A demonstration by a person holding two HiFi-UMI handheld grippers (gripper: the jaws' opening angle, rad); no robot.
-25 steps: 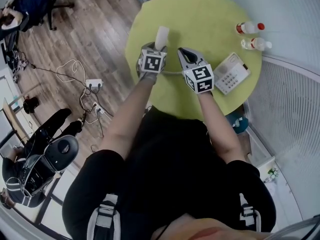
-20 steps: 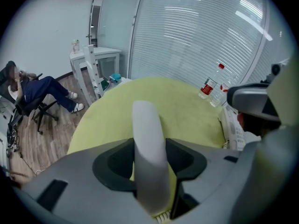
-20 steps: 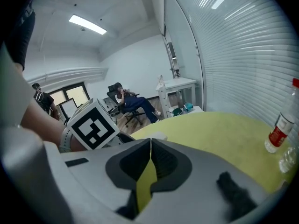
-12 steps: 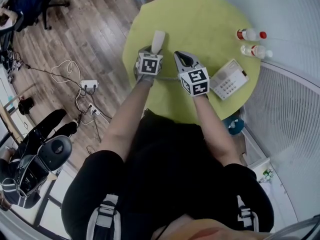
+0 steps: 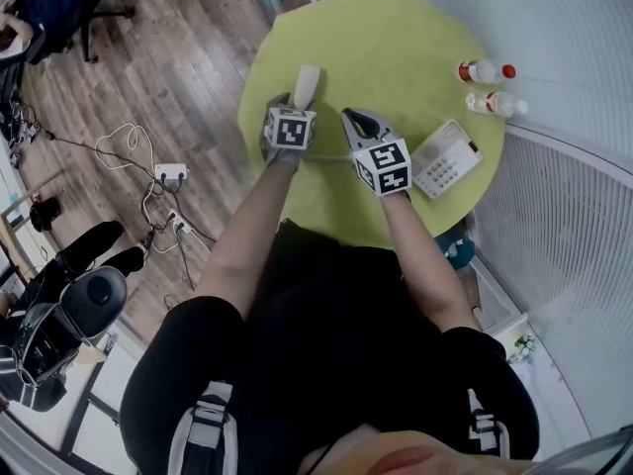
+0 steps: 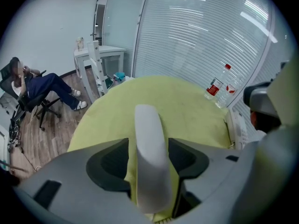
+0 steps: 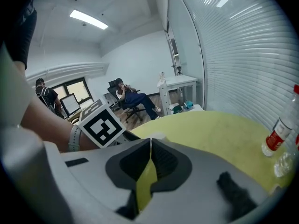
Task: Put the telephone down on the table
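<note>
Round yellow-green bench [image 5: 415, 38] spreads ahead of both claws. My left claw [image 6: 148, 143] is opening right now: the telephone handset [image 6: 149, 125] lies straight between its jaws, pointing away from me, and bench colour shows down each side of it, so the pads look clear of it. I judge the handset rests on the bench and the put-down is all but done. My right claw [image 7: 150, 146], just right of the left one, is closed on nothing; the telephone base [image 5: 445, 158] sits further right
</note>
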